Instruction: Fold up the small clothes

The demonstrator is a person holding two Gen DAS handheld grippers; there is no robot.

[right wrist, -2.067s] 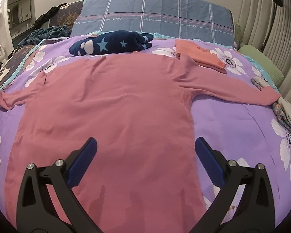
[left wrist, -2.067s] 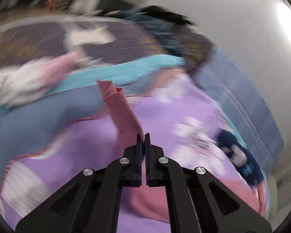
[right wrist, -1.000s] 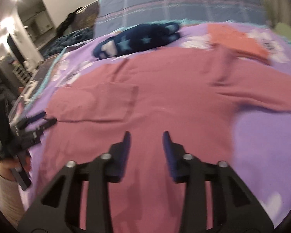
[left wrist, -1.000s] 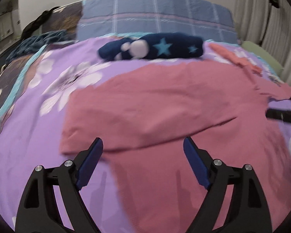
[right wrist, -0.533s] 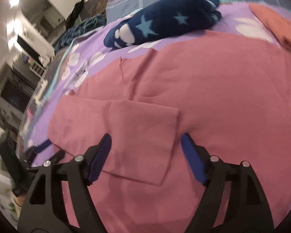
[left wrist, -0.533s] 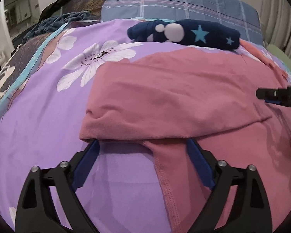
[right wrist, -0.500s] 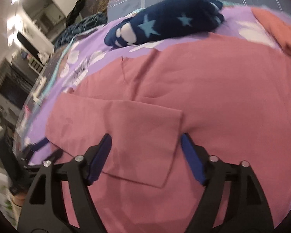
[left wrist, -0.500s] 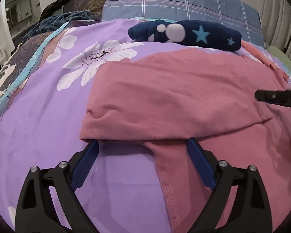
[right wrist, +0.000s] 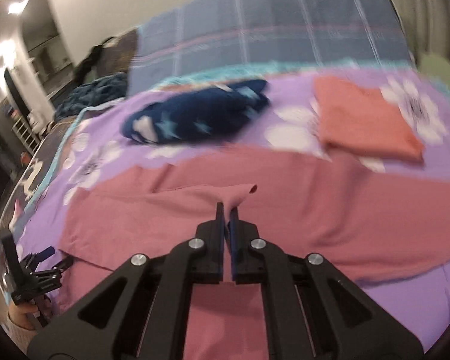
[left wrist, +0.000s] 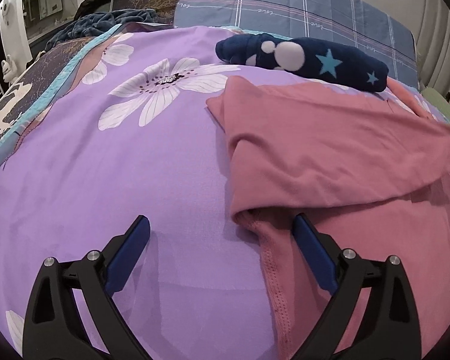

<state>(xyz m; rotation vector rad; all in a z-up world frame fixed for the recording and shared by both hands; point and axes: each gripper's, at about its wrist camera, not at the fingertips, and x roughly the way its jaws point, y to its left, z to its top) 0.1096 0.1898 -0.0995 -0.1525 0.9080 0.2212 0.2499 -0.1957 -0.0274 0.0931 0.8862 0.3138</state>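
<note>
Left wrist view: left gripper (left wrist: pixel 220 231) wide open, low over the purple floral bedspread (left wrist: pixel 120 180), right finger (left wrist: pixel 310 247) at the folded edge of the pink shirt (left wrist: pixel 330 150); navy star garment (left wrist: pixel 303 58) lies beyond. Right wrist view (blurred): right gripper (right wrist: pixel 227 214) clamped on the pink shirt's sleeve end (right wrist: pixel 238 196), lifted above the shirt body; folded orange garment (right wrist: pixel 363 120) far right, left gripper at lower left.

Bare purple bedspread (left wrist: pixel 111 180) lies open left of the pink shirt (left wrist: pixel 330 150).
</note>
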